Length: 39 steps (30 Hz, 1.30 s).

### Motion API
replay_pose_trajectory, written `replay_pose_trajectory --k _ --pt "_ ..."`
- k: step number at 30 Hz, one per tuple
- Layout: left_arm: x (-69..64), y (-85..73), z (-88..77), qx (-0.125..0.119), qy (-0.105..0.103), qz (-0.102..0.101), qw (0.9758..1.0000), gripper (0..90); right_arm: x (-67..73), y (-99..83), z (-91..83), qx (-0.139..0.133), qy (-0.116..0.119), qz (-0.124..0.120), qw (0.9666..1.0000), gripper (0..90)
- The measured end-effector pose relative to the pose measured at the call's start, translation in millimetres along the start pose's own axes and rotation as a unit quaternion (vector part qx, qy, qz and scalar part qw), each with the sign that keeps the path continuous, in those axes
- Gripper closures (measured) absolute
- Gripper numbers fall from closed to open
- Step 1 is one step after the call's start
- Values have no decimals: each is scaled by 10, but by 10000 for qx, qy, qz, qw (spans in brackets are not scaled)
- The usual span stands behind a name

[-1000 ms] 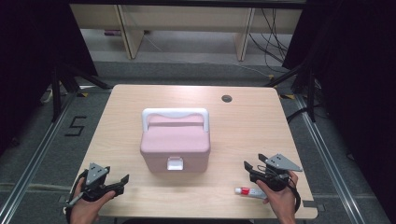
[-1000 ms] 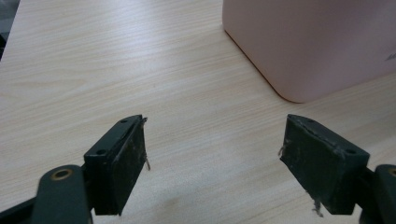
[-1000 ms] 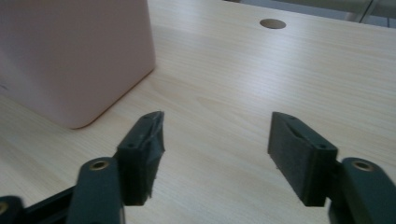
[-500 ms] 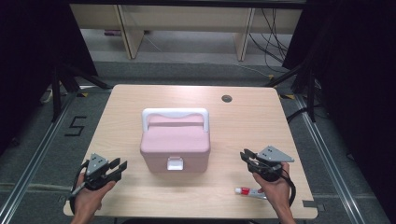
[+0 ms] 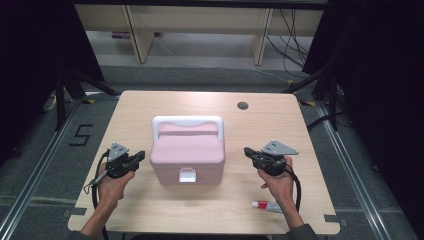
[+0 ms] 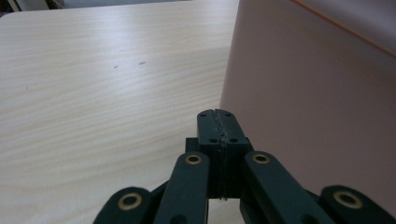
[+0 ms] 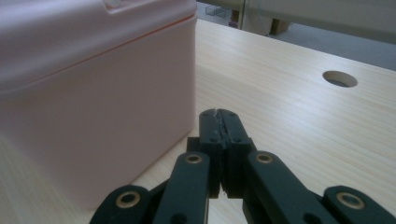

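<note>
Left gripper view looks along the left tongs (image 6: 218,122), whose jaws have just been closing and now meet pad to pad with nothing between them; their tips sit just beside the flat side wall of the pink box (image 6: 317,93). In the right gripper view the right tongs (image 7: 219,122) have likewise just been closing and are pressed together empty, near the box's opposite wall (image 7: 93,107).

The box is a pale pink plastic case with rounded corners, a lid seam running along its upper side, a white carry handle (image 5: 187,121) folded over the back of the lid and a white latch (image 5: 187,174) on the front. It stands at the middle of the counter (image 5: 150,210).

In the high view the left tongs (image 5: 140,157) and right tongs (image 5: 248,152) flank it, each close to a side wall. Bare wood lies open behind the box up to a round cable hole (image 5: 243,105), and in front to the near edge.

The high view also shows a small red-and-white tube (image 5: 266,205) lying near the front right corner.
</note>
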<state>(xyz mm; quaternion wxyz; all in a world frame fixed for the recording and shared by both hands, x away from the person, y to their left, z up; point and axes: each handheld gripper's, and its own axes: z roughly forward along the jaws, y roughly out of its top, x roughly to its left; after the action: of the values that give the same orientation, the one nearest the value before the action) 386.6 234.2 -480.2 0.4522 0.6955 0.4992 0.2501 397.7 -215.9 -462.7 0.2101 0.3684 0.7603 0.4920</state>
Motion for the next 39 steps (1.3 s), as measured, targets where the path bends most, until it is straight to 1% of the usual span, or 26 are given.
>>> replay_pose_trajectory --k 1,2,3,4,5,6,7,8,9,10,11,13,16,17,19,22,24,26,27,29,30,31,34,36,38,39 --pt "2 20 24 -16 -24 -17 10000 899 1 5 47 -24 -16 -56 10000 899" --pt "2 36 51 -13 -58 -30 10000 899 11 15 78 105 24 -80 9999 899" --pt "-2 49 79 -7 -93 -43 9999 899 13 21 123 132 57 -151 9998 899" --pt "-12 59 102 8 -151 -64 9999 899 41 23 154 197 52 -92 9998 899" --pt "-41 72 134 76 -283 -2 9996 899 70 31 225 241 129 -128 9995 899" --pt "-41 72 134 76 -283 -2 9996 899 70 31 225 241 129 -128 9995 899" --pt "-80 71 140 143 -317 106 9993 899 98 49 278 275 208 -317 9989 899" --pt "-80 71 140 143 -317 106 9993 899 98 49 278 275 208 -317 9989 899" --pt "-96 67 143 179 -315 154 9992 899 152 66 326 265 235 -427 9985 899" --pt "-96 67 143 179 -315 154 9992 899 152 66 326 265 235 -427 9985 899" --pt "-95 67 145 197 -359 158 9990 899 202 81 360 313 250 -488 9980 899" --pt "-103 67 136 201 -382 145 9990 899 228 81 386 312 286 -488 9979 899" --pt "-102 77 127 227 -451 105 9987 899 284 75 427 394 348 -386 9979 894" --pt "-117 88 124 242 -505 134 9983 899 284 72 448 322 338 -502 9976 894" --pt "-128 94 121 255 -513 170 9982 899 297 77 459 366 375 -514 9973 895" --pt "-156 105 113 226 -654 107 9975 900 314 74 468 346 313 -488 9977 899" --pt "-176 104 106 224 -593 192 9978 899 315 73 468 367 316 -448 9978 900" --pt "-173 103 109 215 -613 145 9978 899 318 72 467 378 341 -407 9979 900" --pt "-176 103 111 214 -606 138 9978 899 309 69 480 339 427 -433 9976 900" --pt "-187 102 110 200 -574 194 9980 899 312 76 464 375 350 -462 9976 900" --pt "-189 102 111 198 -566 193 9980 899 312 76 464 375 350 -462 9976 900" --pt "-192 102 112 199 -566 174 9980 899 304 70 474 333 406 -451 9976 900" --pt "-212 101 120 191 -578 141 9980 899 295 74 456 379 375 -452 9976 900" --pt "-233 101 123 186 -582 189 9980 899 283 77 448 424 388 -438 9974 900" --pt "-254 104 131 192 -597 210 9978 899 258 73 442 371 347 -483 9975 900" --pt "-287 107 143 206 -612 222 9977 899 248 69 417 426 330 -439 9976 900"
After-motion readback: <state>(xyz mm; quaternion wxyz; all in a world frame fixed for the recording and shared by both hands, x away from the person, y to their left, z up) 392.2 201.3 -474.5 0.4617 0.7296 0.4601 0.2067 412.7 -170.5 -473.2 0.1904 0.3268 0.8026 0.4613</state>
